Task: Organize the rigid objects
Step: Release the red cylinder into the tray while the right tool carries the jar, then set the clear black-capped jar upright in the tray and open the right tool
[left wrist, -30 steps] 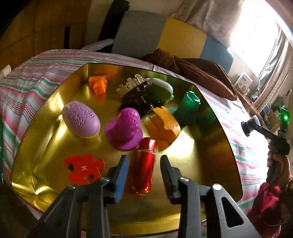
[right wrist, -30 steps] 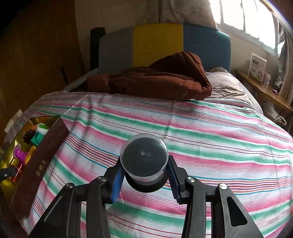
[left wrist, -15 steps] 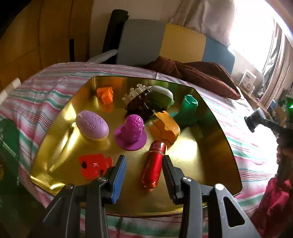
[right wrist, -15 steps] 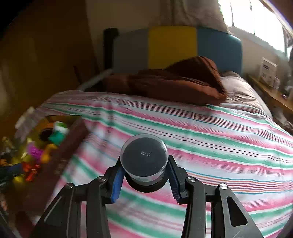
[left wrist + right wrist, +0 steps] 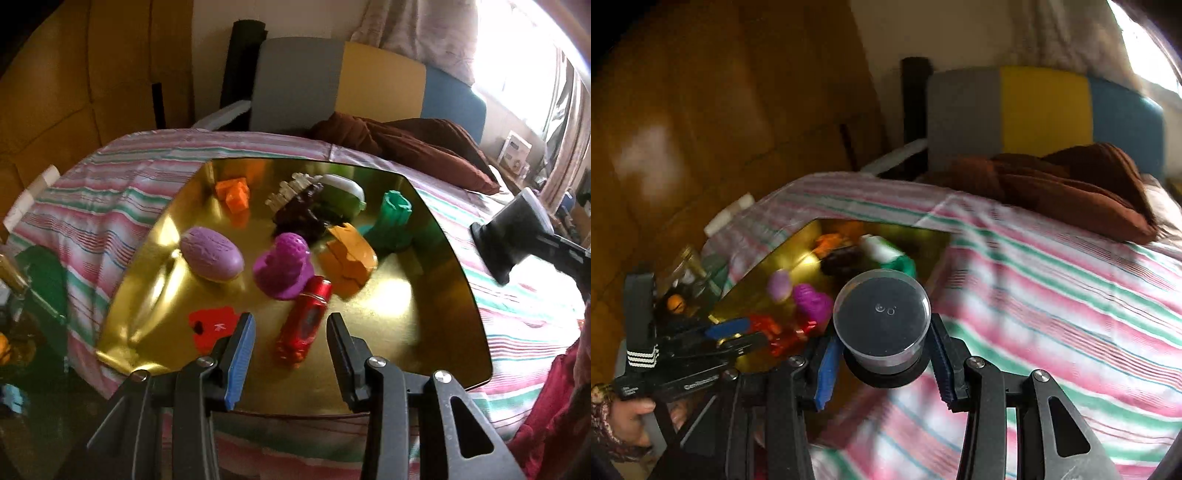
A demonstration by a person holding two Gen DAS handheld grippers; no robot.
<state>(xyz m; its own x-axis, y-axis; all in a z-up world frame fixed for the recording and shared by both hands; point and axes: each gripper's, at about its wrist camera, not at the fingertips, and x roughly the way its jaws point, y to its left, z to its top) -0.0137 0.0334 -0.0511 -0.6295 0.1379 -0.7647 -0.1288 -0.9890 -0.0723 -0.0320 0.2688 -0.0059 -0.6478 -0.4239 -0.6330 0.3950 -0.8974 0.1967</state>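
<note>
A gold tray (image 5: 406,332) lies on the striped bed and holds several toys. A red cylinder (image 5: 304,325) lies at its near side. Behind it are a magenta toy (image 5: 286,264), a lilac egg (image 5: 212,253) and an orange block (image 5: 349,254). A red puzzle piece (image 5: 212,325) lies to the left. My left gripper (image 5: 290,321) hovers open just above the red cylinder, its pads apart from it. My right gripper (image 5: 882,332) is shut on a round black jar with a clear lid (image 5: 882,317), held in the air beside the tray's right edge (image 5: 938,254).
At the tray's back are a green piece (image 5: 393,221), a dark brown piece (image 5: 303,214) and a small orange piece (image 5: 234,194). A brown blanket (image 5: 406,140) lies near the headboard. A wooden wardrobe (image 5: 701,110) stands to the left. A hand (image 5: 624,417) holds the left gripper.
My left gripper has opened off the red cylinder and lifted back a little. My right gripper has swung left with the jar, from mid-bed to beside the tray.
</note>
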